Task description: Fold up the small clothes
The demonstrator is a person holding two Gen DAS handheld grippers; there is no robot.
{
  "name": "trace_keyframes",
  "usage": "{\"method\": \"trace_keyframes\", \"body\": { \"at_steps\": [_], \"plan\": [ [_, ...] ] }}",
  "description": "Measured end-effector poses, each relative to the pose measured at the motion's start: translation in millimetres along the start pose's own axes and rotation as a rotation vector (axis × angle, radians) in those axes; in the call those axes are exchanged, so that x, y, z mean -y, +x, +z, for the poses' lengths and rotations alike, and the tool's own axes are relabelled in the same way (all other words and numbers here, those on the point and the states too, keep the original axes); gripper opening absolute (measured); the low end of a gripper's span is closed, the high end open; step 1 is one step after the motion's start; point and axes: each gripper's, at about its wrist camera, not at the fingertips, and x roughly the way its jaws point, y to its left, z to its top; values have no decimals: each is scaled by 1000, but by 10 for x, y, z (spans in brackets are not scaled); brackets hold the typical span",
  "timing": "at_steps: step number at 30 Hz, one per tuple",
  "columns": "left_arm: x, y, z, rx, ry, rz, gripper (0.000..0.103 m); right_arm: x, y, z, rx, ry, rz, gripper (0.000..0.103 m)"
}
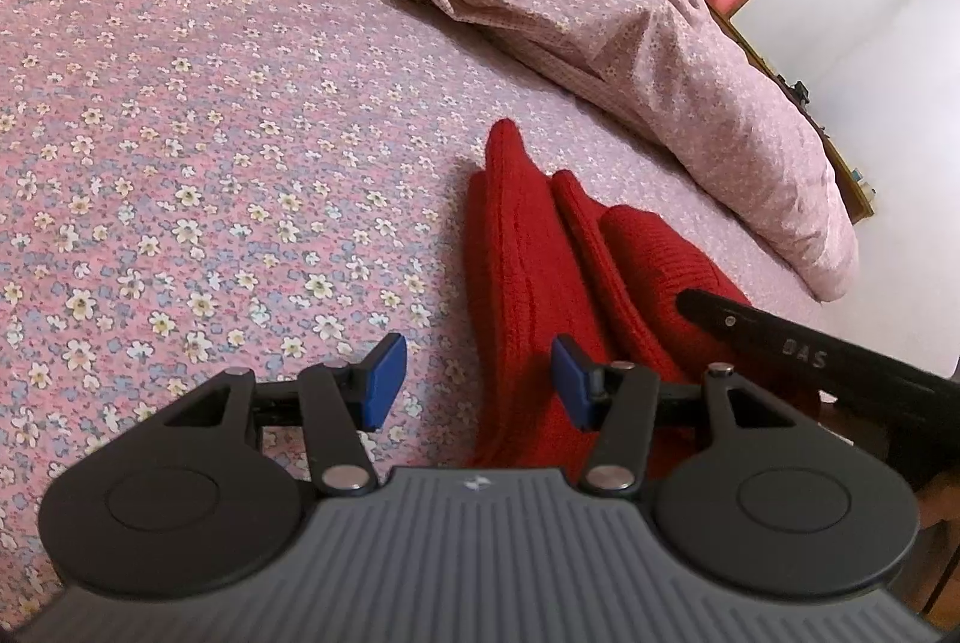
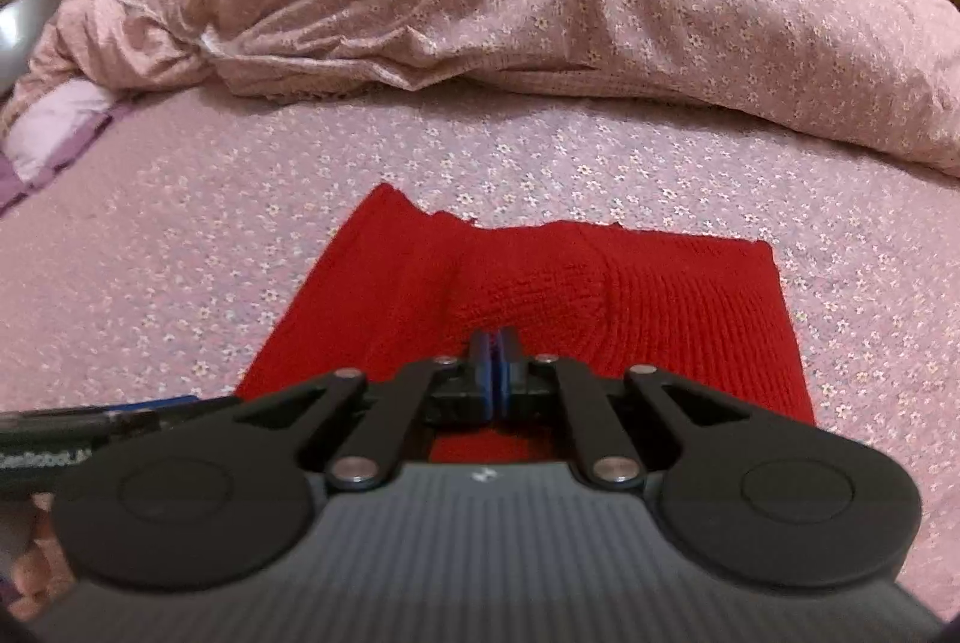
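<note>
Left gripper [image 1: 478, 382] fingers gape empty; right gripper [image 2: 492, 373] pinched tight on red knit [image 2: 660, 307]; quilt [image 2: 540, 12] at 12 o'clock.

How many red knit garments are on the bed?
1. A single red ribbed knit garment lies partly folded on the pink floral bedsheet, in front of the rumpled pink duvet. Others could be hidden under the duvet.
</note>
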Motion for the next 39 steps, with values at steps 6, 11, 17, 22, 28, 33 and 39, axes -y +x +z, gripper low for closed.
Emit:
{"method": "trace_keyframes", "body": {
  "at_steps": [6,11,17,22,28,33,39],
  "plan": [
    [10,-7,-5,0,13,-6,59,118,-252,-124,61,53,57,10],
    [46,-19,-8,9,23,-18,59,114,-451,-298,96,-14,53,55],
    [130,10,-63,-3,67,-14,59,305,-548,-377,157,104,117,61],
    [146,40,-59,-1,62,-11,59,20,-437,-282,85,-91,27,65],
    [130,49,-72,-10,66,-20,59,-247,36,-265,7,-261,-150,68],
    [68,12,-53,-4,45,-21,59,-239,107,-242,-6,-270,-178,66],
    [92,-29,-29,13,45,-34,59,-219,-77,-231,90,-256,-137,29]
  ]
}}
